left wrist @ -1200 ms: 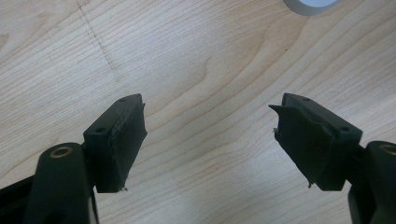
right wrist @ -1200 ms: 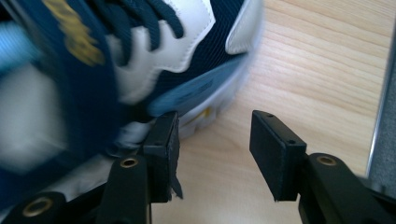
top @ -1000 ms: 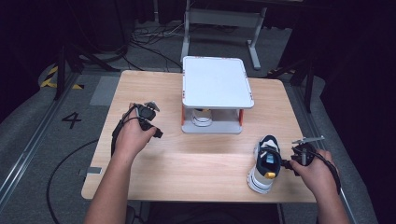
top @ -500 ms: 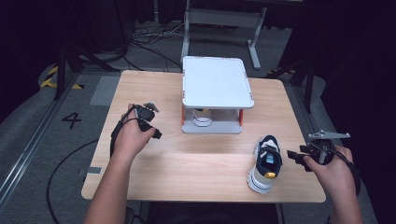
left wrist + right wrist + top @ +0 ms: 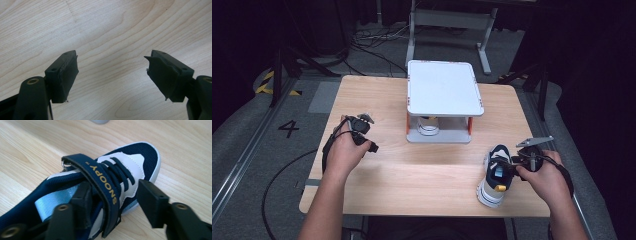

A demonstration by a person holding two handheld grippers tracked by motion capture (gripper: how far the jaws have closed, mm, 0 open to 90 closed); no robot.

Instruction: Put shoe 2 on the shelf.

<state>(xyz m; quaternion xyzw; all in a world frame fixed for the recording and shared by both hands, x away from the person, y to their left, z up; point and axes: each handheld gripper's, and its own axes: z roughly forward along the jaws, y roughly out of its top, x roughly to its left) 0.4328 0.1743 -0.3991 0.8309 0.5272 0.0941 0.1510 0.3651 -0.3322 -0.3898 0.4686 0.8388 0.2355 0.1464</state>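
One sneaker [image 5: 105, 187] (right gripper [image 5: 112, 197] astride)

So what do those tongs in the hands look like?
Both are black. The left tongs end in two chunky black pads with brass-coloured rivets at the joints. The right tongs carry a grey three-cornered plate on top. Black cables loop from each. The forearms are bare, no sleeves.

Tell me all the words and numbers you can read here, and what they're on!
"SNOOPY" in gold letters, on the dark blue strap across the shoe, with a tiny mark after it too small to read.
"4" in black, on the grey floor left of the table.
Nothing else readable.
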